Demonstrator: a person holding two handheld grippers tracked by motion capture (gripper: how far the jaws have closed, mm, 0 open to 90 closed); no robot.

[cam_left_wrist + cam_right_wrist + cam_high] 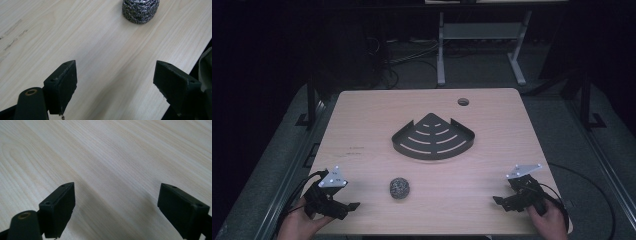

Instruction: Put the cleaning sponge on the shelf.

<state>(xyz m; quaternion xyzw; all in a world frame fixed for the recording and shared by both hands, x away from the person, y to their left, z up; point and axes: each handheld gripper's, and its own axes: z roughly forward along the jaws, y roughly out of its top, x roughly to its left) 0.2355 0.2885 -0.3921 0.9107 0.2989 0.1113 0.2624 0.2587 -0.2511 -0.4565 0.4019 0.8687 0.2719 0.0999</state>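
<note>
High view: pale wood table (pixel 362 130) in a dark room, black corner rack (pixel 433 137) mid-table, scourer (pixel 399 188) near front. Left gripper (pixel 353 205) and right gripper (pixel 498 200) fingers wide apart, empty.

lab | dim room | bare wooden table (pixel 362 130) | floor cables (pixel 412 57)

One steel scourer (pixel 400 188), one corner shelf (pixel 433 137), two grippers.
</note>
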